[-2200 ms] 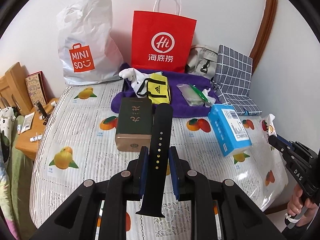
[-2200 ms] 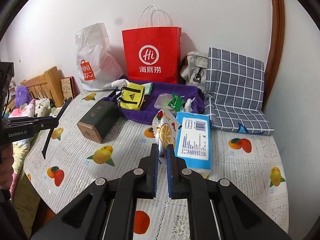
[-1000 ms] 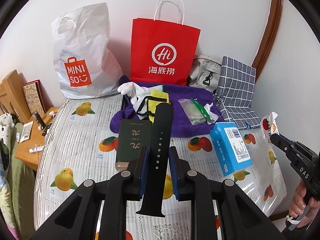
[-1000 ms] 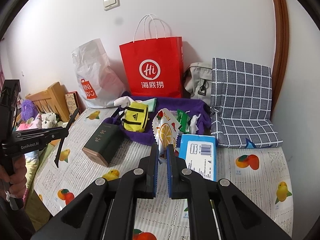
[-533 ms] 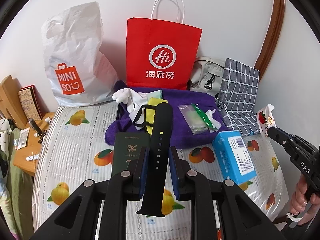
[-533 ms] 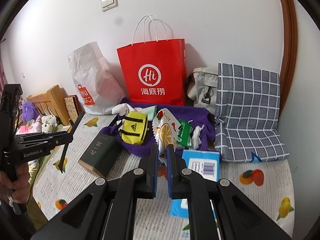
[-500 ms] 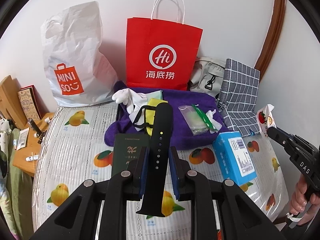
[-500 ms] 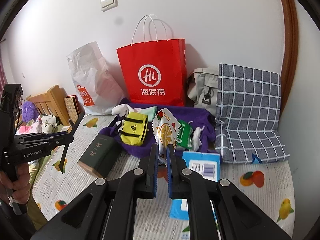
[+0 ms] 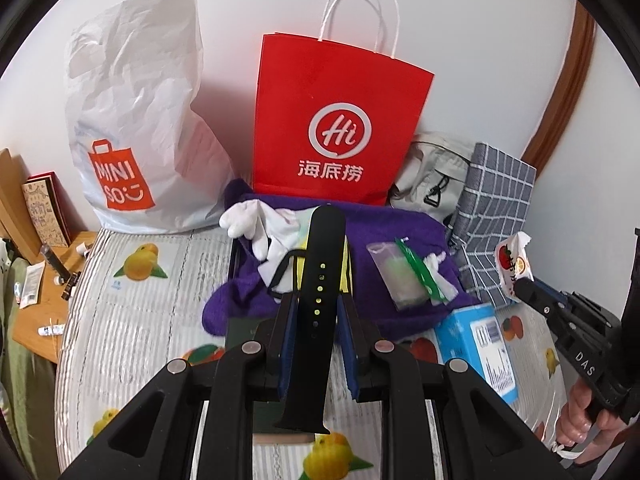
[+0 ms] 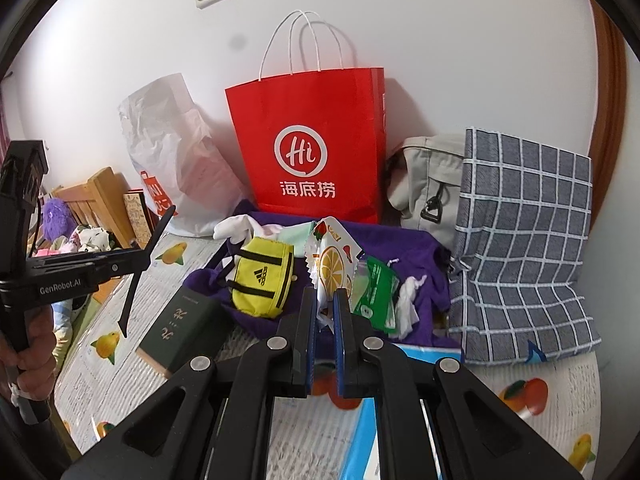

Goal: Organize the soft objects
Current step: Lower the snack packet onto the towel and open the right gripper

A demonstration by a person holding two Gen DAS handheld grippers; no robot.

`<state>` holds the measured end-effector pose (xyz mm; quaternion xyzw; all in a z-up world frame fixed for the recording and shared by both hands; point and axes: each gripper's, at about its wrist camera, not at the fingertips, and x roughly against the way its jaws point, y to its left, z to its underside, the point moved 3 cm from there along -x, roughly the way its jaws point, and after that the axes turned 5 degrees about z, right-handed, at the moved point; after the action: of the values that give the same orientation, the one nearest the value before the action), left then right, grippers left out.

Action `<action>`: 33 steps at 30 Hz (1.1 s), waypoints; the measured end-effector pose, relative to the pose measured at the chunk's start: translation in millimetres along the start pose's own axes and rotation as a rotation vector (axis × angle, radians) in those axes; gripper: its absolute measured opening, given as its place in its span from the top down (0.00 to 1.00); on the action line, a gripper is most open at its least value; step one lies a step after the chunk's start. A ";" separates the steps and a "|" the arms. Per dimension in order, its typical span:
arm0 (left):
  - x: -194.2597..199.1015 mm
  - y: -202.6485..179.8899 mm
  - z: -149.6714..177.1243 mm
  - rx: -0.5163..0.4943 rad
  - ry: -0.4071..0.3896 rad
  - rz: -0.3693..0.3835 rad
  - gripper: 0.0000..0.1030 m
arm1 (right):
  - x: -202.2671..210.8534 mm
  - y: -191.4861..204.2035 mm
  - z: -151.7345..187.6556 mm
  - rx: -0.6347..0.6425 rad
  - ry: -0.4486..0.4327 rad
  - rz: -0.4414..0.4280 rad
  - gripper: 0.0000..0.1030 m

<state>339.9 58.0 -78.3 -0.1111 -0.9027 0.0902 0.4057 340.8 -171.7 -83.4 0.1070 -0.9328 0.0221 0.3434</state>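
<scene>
My left gripper [image 9: 316, 308] is shut on a black watch strap [image 9: 318, 280] that stands upright between its jaws, above the bed. My right gripper [image 10: 324, 300] is shut on a small fruit-print snack packet [image 10: 330, 260]; it also shows at the right of the left wrist view [image 9: 512, 260]. Both grippers point at a purple towel [image 10: 404, 248] that lies in front of a red paper bag [image 9: 340, 120]. On the towel lie a yellow Adidas pouch [image 10: 262, 280], white gloves [image 9: 256, 228] and a green-and-clear plastic packet [image 10: 376, 288].
A white Miniso bag [image 9: 132, 120] stands left of the red bag. A dark green box [image 10: 180, 328] and a blue tissue pack [image 9: 480, 344] lie on the fruit-print sheet [image 9: 132, 320]. A grey checked cushion [image 10: 520, 240] and a beige bag [image 10: 428, 176] are at the right.
Both grippers have moved forward and closer to the purple towel and the red bag, each still holding its item. The green box has slipped under the left gripper.
</scene>
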 end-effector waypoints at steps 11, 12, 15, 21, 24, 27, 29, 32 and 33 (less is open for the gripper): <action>-29.0 14.5 -43.0 0.032 -0.020 -0.001 0.81 | -36.7 -5.8 -40.5 0.000 -0.012 0.001 0.93; -32.8 16.0 -46.4 0.039 -0.018 0.002 0.81 | -39.6 -5.4 -44.1 0.003 -0.014 -0.002 0.93; -45.9 17.7 -56.1 0.050 -0.010 0.008 0.81 | -49.6 -5.8 -53.6 0.004 -0.023 -0.002 0.93; -79.3 23.0 -60.6 0.088 0.030 0.023 0.81 | -80.0 -22.0 -48.9 -0.052 0.011 -0.016 0.93; -95.7 26.6 -59.8 0.094 0.044 0.017 0.81 | -98.6 -34.1 -41.1 -0.066 0.052 -0.005 0.93; -110.7 33.0 -59.2 0.120 0.052 0.041 0.81 | -112.8 -44.7 -38.4 -0.061 0.081 0.022 0.93; -122.1 38.9 -56.5 0.137 0.060 0.050 0.81 | -123.6 -50.8 -32.8 -0.071 0.112 0.031 0.93; -135.7 45.8 -54.8 0.144 0.087 0.055 0.81 | -141.5 -55.0 -22.6 -0.075 0.163 0.027 0.93; -137.4 47.8 -54.4 0.149 0.090 0.059 0.81 | -147.7 -55.4 -19.6 -0.075 0.179 0.032 0.93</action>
<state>475.8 70.2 -152.6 -0.1110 -0.8707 0.1639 0.4503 474.6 -196.4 -165.6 0.0769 -0.9002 0.0023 0.4287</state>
